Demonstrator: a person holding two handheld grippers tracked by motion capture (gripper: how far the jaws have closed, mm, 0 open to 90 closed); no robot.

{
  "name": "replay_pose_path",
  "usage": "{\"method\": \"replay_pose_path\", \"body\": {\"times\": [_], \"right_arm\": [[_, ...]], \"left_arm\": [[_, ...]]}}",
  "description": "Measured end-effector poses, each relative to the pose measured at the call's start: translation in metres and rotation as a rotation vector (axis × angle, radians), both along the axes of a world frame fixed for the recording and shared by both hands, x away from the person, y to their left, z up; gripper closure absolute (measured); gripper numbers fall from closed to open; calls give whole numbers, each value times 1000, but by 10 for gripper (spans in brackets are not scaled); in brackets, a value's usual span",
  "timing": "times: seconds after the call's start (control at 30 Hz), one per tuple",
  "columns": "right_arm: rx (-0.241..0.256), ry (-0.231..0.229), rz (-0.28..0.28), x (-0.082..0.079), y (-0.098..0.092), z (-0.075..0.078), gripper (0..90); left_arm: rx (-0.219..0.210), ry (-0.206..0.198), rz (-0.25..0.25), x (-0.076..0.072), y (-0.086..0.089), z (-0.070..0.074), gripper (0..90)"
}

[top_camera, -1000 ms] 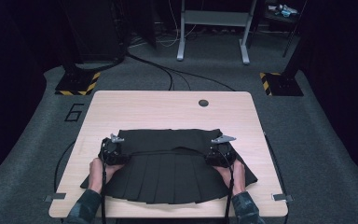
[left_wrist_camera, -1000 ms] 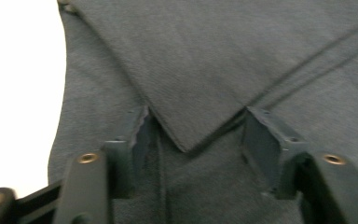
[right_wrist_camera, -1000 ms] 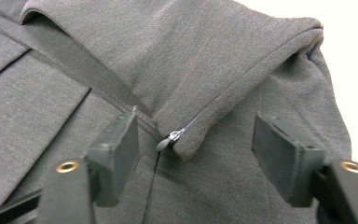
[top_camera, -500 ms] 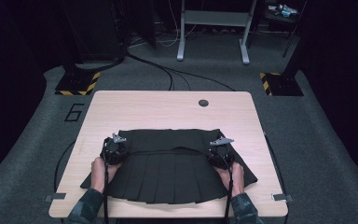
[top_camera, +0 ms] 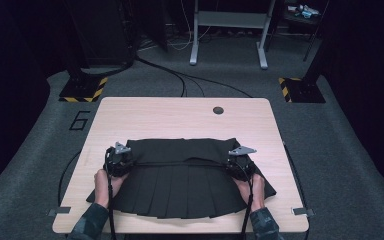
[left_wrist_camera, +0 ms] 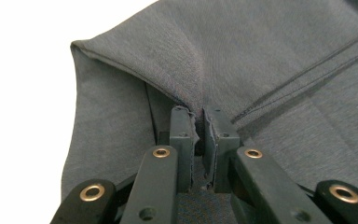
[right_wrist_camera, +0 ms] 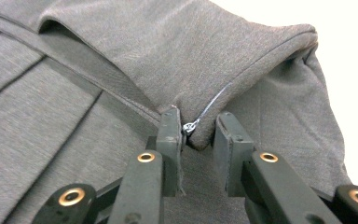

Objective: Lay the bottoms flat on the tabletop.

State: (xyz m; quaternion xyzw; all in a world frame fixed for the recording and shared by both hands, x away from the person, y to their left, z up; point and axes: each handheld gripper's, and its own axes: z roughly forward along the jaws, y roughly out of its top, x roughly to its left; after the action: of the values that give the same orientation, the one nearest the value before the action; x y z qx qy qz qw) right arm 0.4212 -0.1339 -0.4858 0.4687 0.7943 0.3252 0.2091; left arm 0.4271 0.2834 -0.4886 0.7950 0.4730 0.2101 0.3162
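Pleated black skirt (top_camera: 182,182) lay flat on the near half of the wooden table (top_camera: 180,117), its waistband folded toward the person. Left gripper (left_wrist_camera: 199,128) was nearly closed, pinching a fold of fabric. Right gripper (right_wrist_camera: 196,128) stood narrowly parted around the zipper pull (right_wrist_camera: 189,126), fabric bunched between its jaws.

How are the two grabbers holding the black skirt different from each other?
The left gripper has its jaws squeezed nearly together on a fold of the skirt, while the right gripper has its jaws wider apart with a thicker bunch between them. The right gripper sits by a small silver zipper pull; the left gripper has plain cloth. Both grip the skirt's folded-over top edge.
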Motion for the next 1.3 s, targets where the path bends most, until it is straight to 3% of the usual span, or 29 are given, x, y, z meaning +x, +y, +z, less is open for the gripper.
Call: {"method": "replay_pose_path", "body": {"times": [0.13,0.33,0.47,0.53,0.57,0.6,0.67,0.73,0.77,0.8,0.9,0.97,1.17,1.3], "right_arm": [[-4,-18,9,0,-1,5,743],[6,-20,5,-1,-2,9,745],[-4,-22,14,7,-1,20,747],[-6,-33,22,23,-2,33,746],[-1,-19,9,35,0,41,747],[2,-13,2,51,1,50,745],[-11,2,-35,89,8,67,699],[-4,-2,-87,111,11,79,633],[-18,2,-129,118,12,85,528],[-30,-8,-158,122,13,91,459],[5,-24,-166,116,7,99,357],[12,-38,-156,106,1,95,335],[40,17,-151,72,-20,68,271],[44,23,-143,42,-31,51,236]], "left_arm": [[0,-28,-3,-2,0,5,830],[-2,-23,-15,-1,2,6,831],[-1,-29,-32,11,4,18,832],[-13,-32,-30,28,3,32,831],[1,-53,-18,40,1,39,832],[19,-69,3,53,-3,46,831],[2,-81,83,83,-5,60,809],[-24,-97,151,95,-3,71,637],[-36,-99,172,97,-1,78,531],[-42,-100,183,96,1,83,412],[-31,-124,165,82,8,90,297],[-27,-114,153,71,13,86,277],[-37,-65,116,33,28,63,247],[-38,-44,115,5,36,44,248]]}}
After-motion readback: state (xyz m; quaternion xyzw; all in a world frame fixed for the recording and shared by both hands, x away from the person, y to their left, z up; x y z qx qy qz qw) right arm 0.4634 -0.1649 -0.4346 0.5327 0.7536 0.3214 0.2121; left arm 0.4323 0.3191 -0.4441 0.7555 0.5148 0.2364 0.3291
